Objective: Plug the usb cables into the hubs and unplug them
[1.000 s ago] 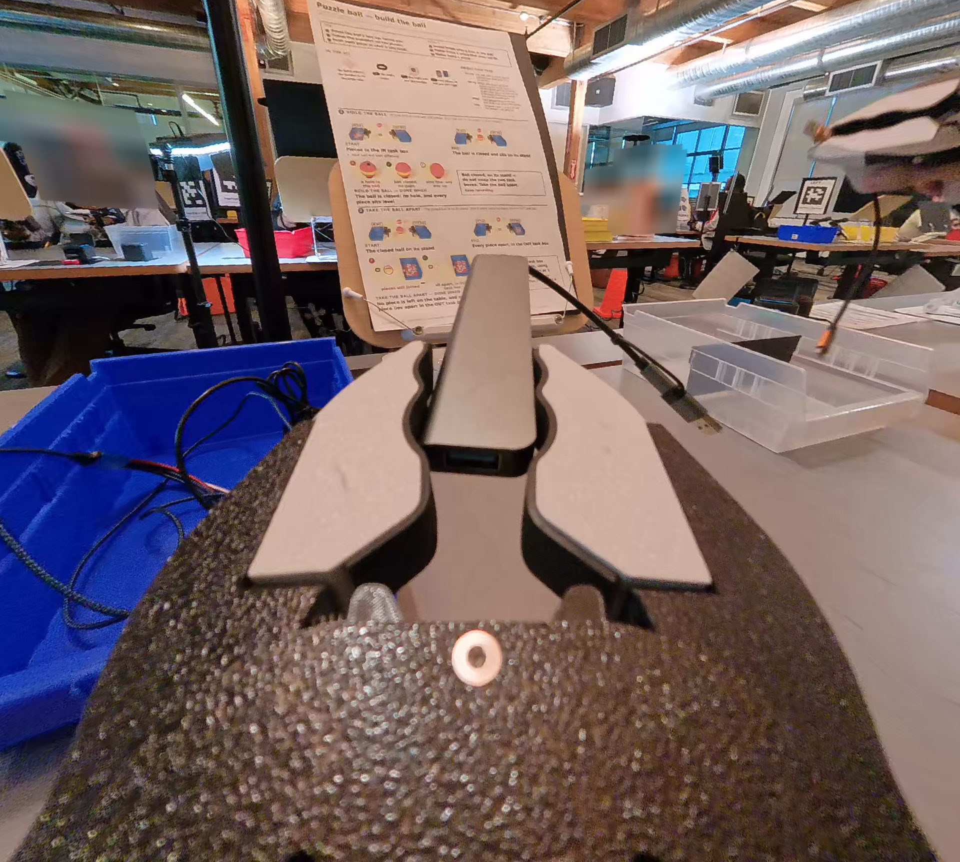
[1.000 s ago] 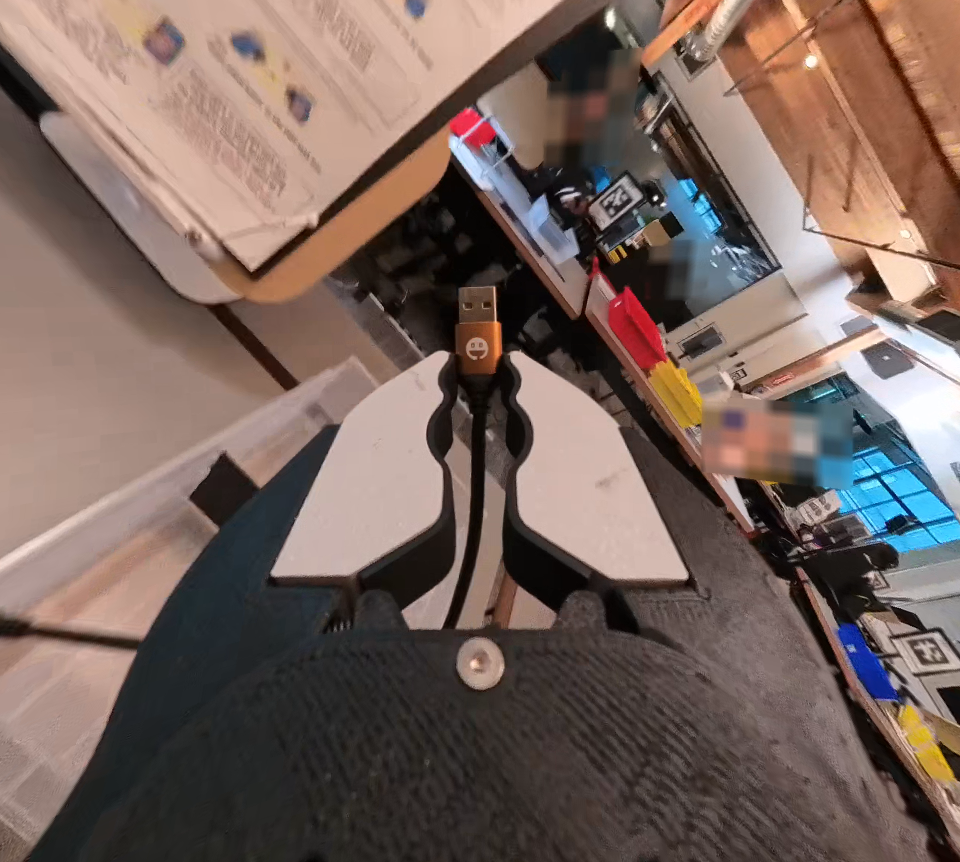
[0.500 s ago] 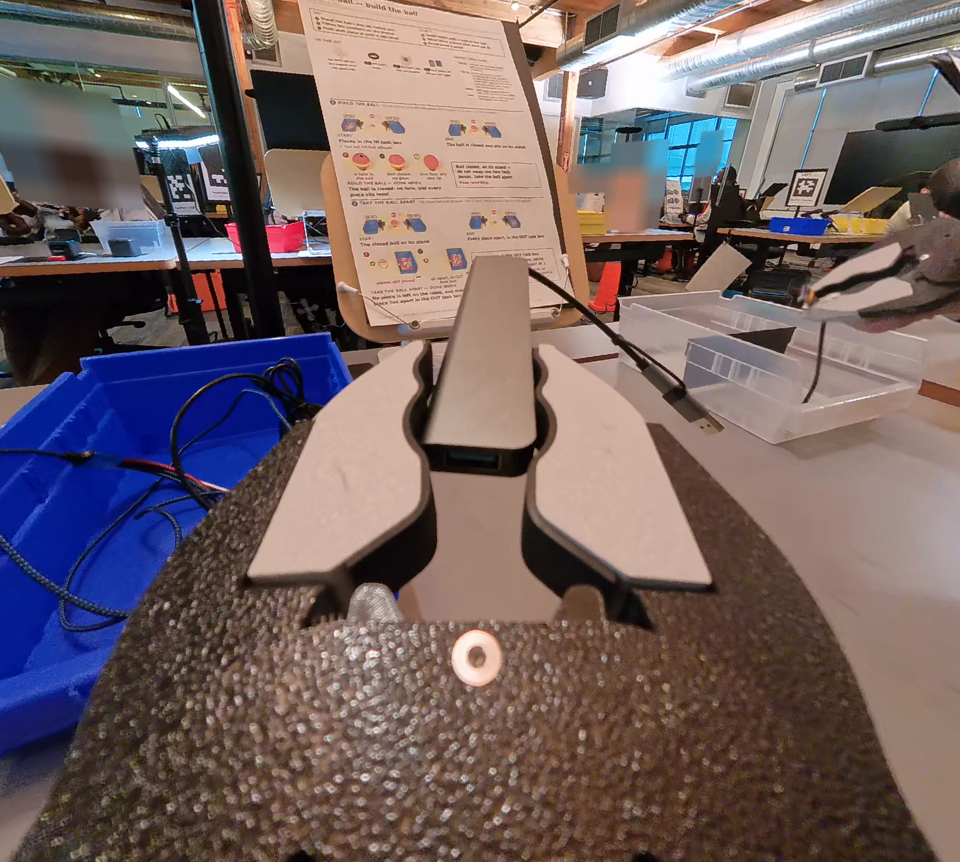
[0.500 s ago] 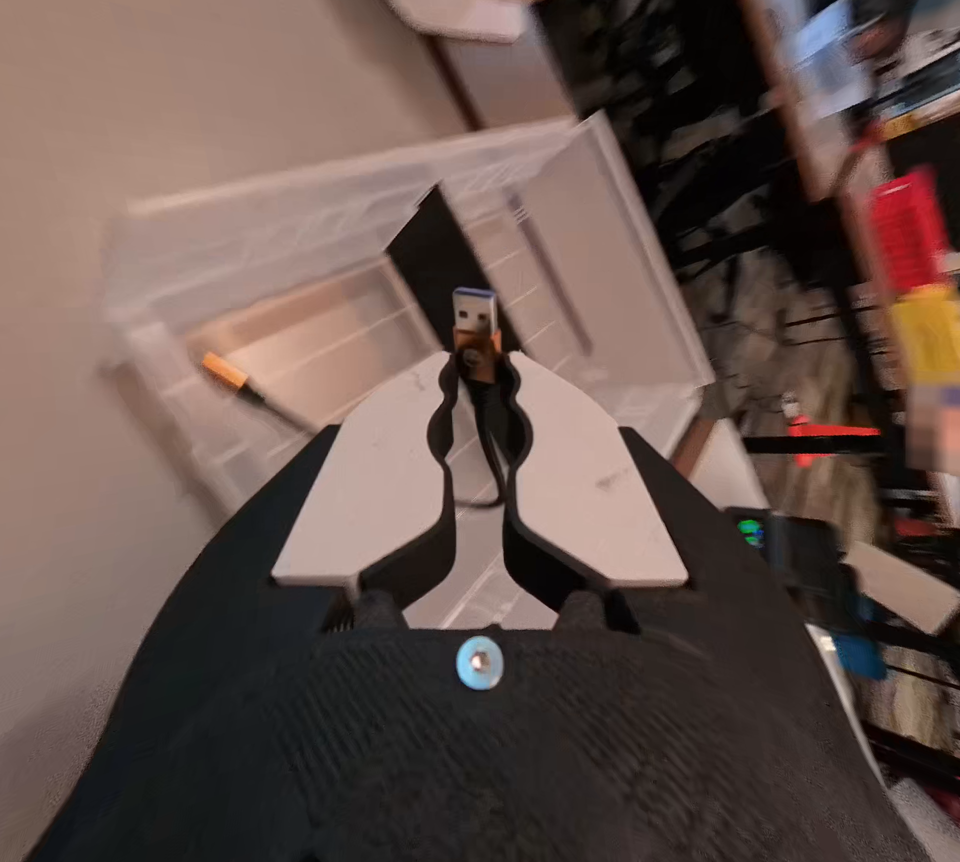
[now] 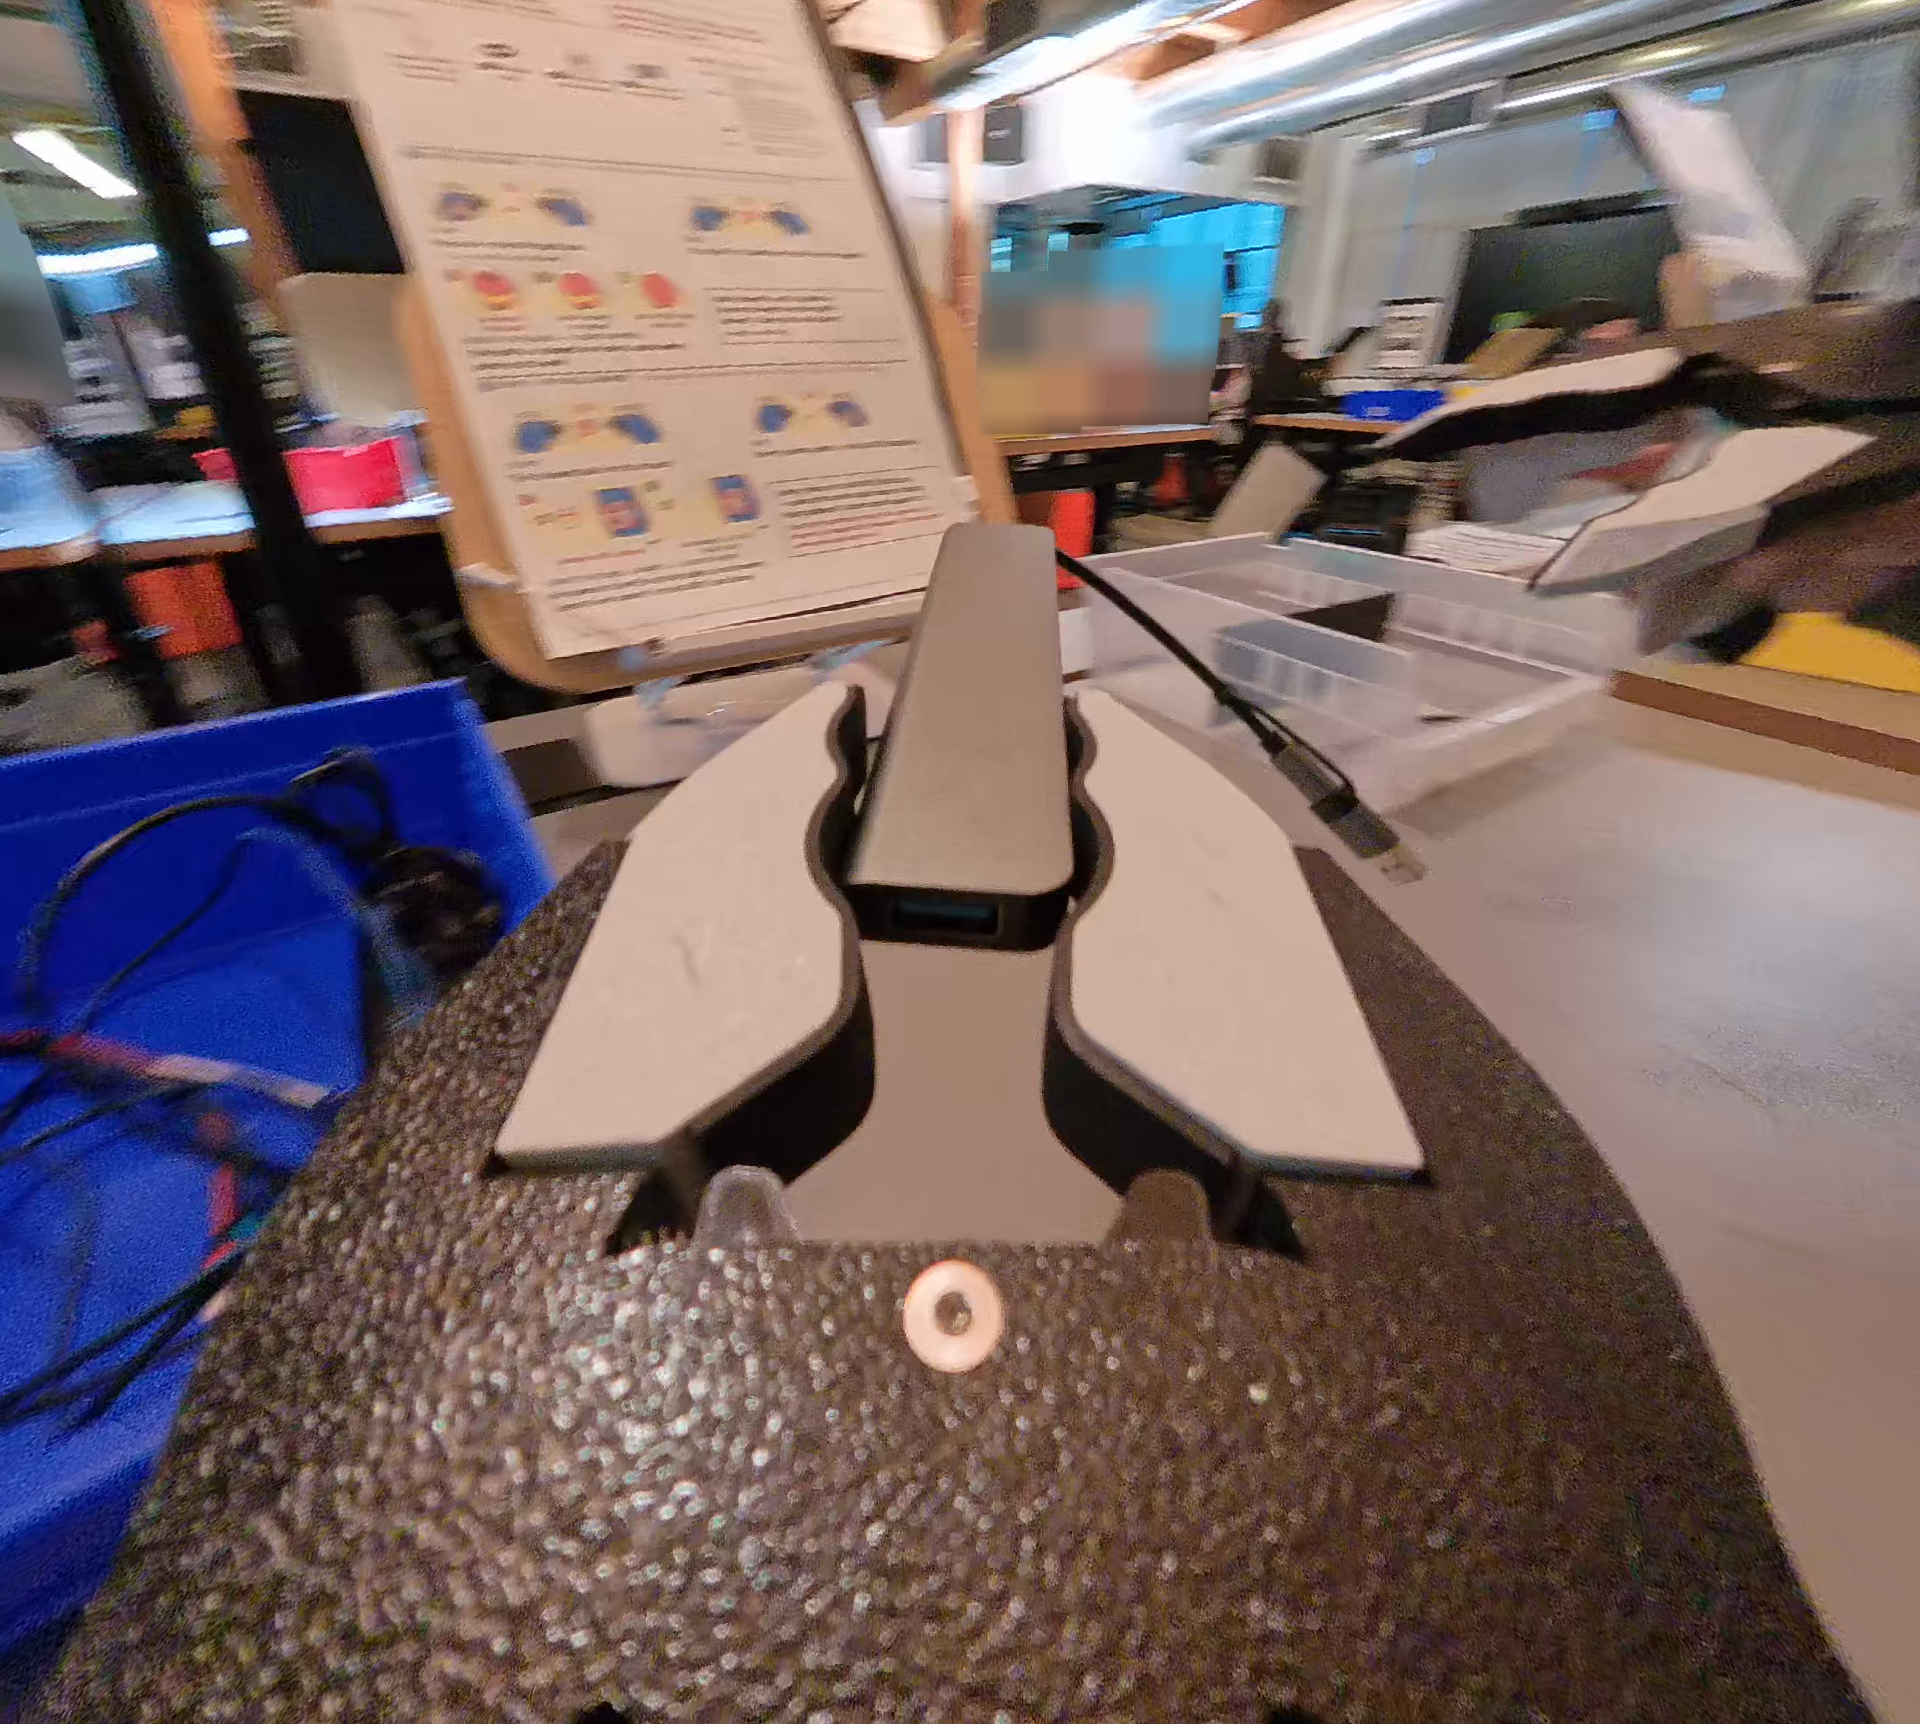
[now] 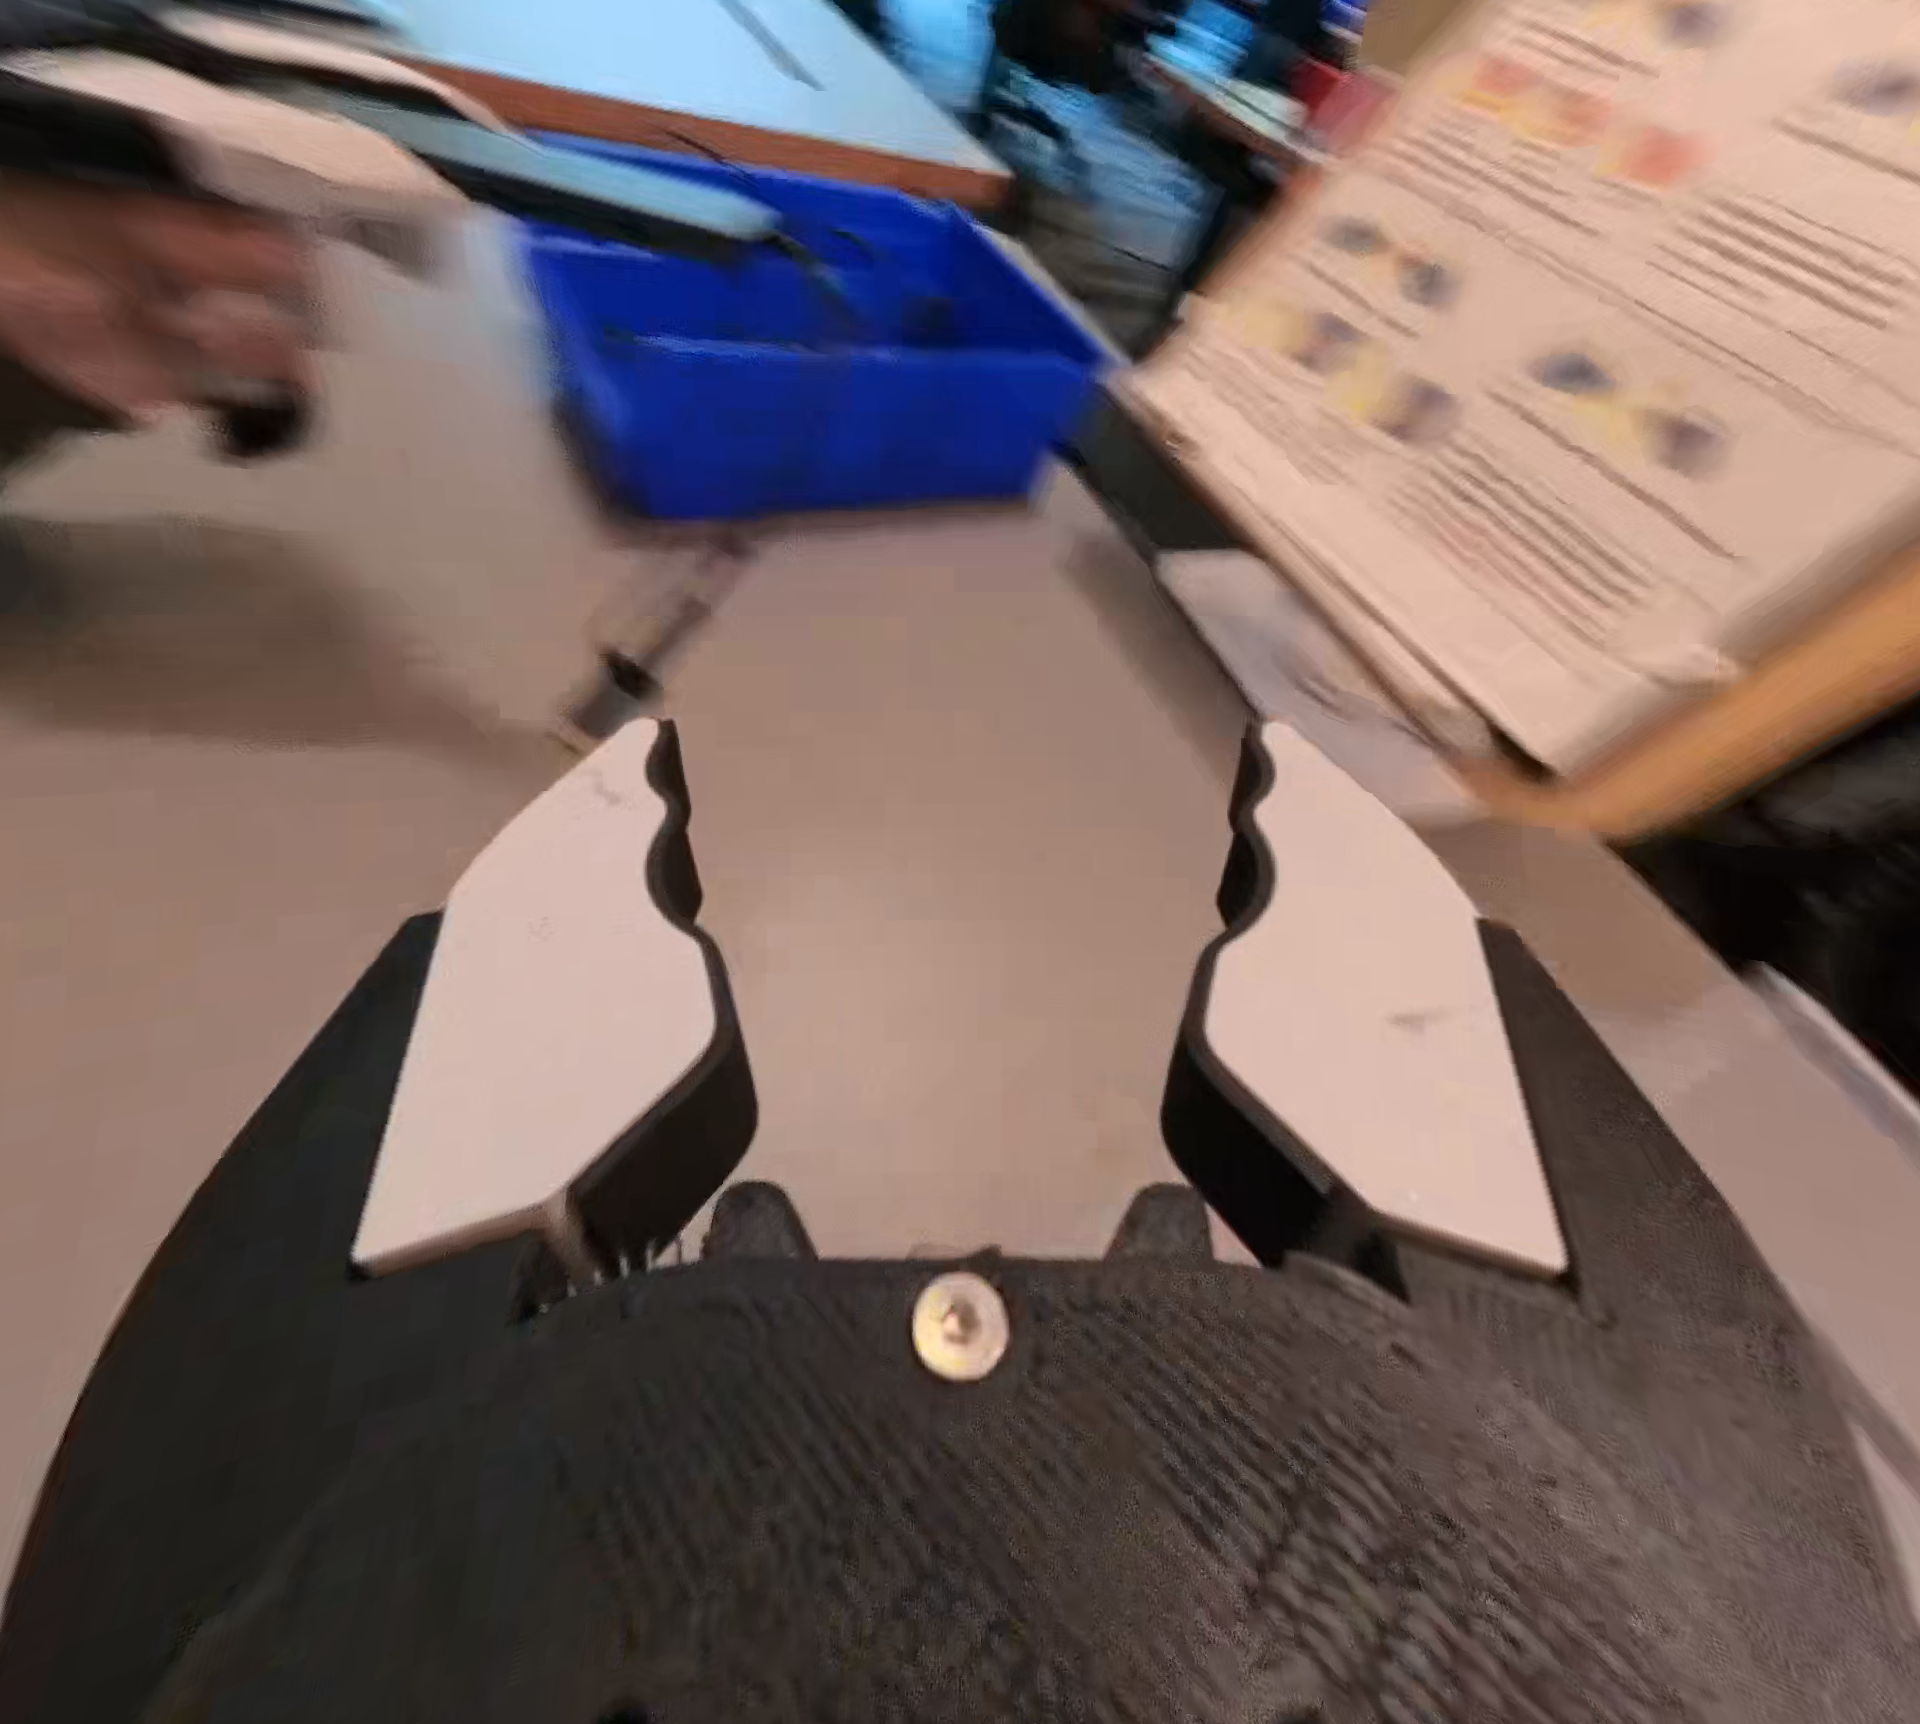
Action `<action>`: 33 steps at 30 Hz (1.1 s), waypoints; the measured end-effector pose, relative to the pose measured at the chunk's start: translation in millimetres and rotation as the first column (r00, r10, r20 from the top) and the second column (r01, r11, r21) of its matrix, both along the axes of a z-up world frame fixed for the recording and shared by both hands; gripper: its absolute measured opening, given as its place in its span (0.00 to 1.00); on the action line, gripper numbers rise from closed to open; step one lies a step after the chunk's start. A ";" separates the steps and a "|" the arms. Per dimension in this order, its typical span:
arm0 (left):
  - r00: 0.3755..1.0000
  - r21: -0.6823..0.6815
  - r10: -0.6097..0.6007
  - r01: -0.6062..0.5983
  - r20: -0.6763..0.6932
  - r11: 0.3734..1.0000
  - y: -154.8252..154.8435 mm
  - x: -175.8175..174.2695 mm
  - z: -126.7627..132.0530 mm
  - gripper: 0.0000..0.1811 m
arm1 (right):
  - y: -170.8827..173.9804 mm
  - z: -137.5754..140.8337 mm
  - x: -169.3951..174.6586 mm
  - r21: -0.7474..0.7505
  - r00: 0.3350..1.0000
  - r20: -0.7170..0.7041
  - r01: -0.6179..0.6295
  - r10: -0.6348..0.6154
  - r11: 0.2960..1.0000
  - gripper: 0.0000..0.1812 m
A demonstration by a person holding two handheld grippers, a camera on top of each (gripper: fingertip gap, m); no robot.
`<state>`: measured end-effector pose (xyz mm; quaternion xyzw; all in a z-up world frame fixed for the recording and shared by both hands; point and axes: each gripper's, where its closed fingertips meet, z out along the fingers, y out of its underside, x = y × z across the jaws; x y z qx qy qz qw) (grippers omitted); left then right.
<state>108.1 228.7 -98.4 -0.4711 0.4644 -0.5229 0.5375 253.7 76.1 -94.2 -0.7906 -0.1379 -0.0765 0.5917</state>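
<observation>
So the grey USB hub (image 5: 966, 698) is pinched between the fingers of the left gripper (image 5: 961, 718), sticking forward and up, with its blue USB port (image 5: 948, 916) facing back at the camera. A black pigtail cable (image 5: 1184, 656) comes off the far end of the hub and droops down to the right, ending in a metal USB plug (image 5: 1366, 838) that hangs just over the grey table (image 5: 1662, 999)

The right gripper (image 6: 961, 739) has its fingers spread wide with nothing between them, just bare tabletop showing through the gap. In the left wrist view you can see it off to the right (image 5: 1621, 469), pretty blurred, above the clear plastic organizer tray (image 5: 1351, 635)

On the left side there's a blue bin (image 5: 260, 843) with a tangle of black cables (image 5: 343, 853) in it, some red wire mixed in too. Behind the hub stands a wooden easel board holding a printed instruction sheet (image 5: 665, 292). The right wrist view is heavily motion blurred, but the blue bin (image 6: 831, 417) and the sheet (image 6: 1558, 324) still read fine, and the left gripper with the hub is a smear at the far left
</observation>
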 end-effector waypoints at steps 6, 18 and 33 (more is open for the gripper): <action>0.868 0.037 -0.488 0.487 0.087 0.873 -58.0 -18.9 6.5 0.19 | 40.9 1.3 -96.8 0.087 0.895 -0.215 -0.380 0.390 0.921 0.50; 0.777 0.096 -0.630 0.626 0.013 0.774 -75.3 -30.1 -8.7 0.19 | 48.0 -13.0 -154.2 0.067 0.825 -0.190 -0.530 0.532 0.845 0.27; 0.824 0.122 -0.566 0.560 0.017 0.819 -75.1 -21.3 -12.3 0.27 | 45.8 -22.1 -140.0 0.009 0.876 -0.089 -0.475 0.474 0.880 0.18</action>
